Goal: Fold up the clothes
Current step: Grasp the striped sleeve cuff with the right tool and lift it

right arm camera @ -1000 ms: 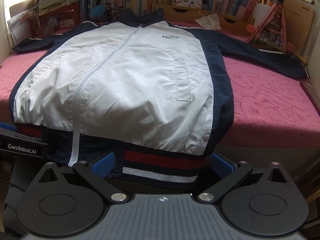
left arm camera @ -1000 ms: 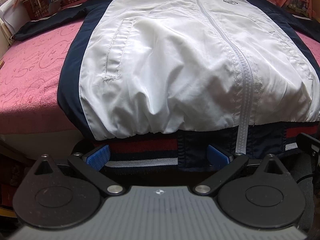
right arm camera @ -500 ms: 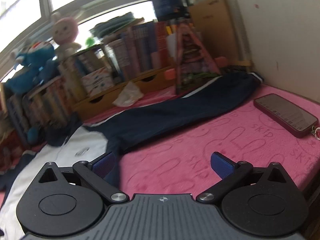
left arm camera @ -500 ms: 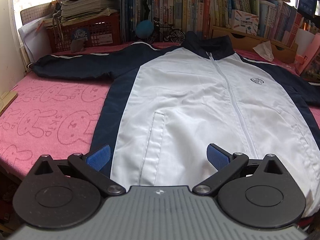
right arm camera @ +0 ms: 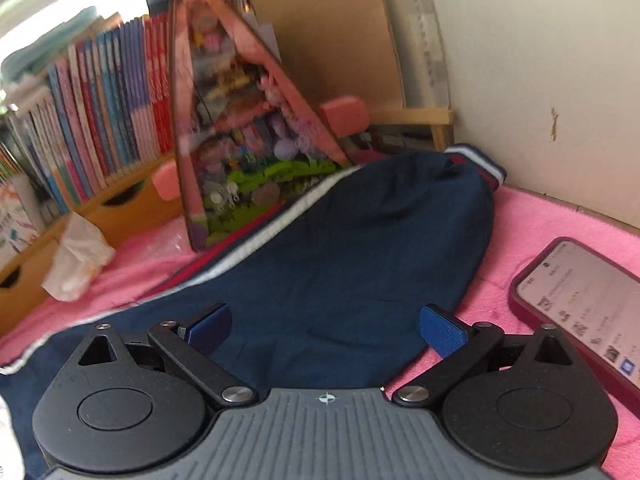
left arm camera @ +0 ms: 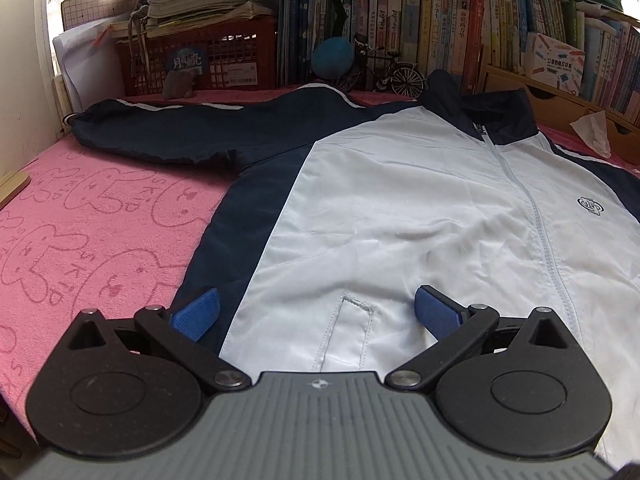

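Note:
A white and navy zip jacket (left arm camera: pixel 420 216) lies face up on a pink blanket (left arm camera: pixel 80 232), sleeves spread out to both sides. My left gripper (left arm camera: pixel 316 314) is open, hovering low over the jacket's left front panel near a pocket seam, nothing between its blue pads. Its left sleeve (left arm camera: pixel 168 128) stretches toward the window wall. In the right wrist view my right gripper (right arm camera: pixel 326 330) is open over the jacket's navy right sleeve (right arm camera: pixel 360 256), whose striped cuff (right arm camera: pixel 476 164) reaches the wall. Nothing is held.
A phone in a dark red case (right arm camera: pixel 580 308) lies on the blanket right of the sleeve. A pink triangular toy house (right arm camera: pixel 248 132), books (left arm camera: pixel 420 28), a red crate (left arm camera: pixel 200 60), a model bicycle (left arm camera: pixel 384 72), wooden drawers and a crumpled tissue (right arm camera: pixel 76 260) line the far edge.
Both grippers rose from the jacket's hem at the bed edge. The left one moved forward over the front panel; the right one swung right to the right sleeve. Both stayed open.

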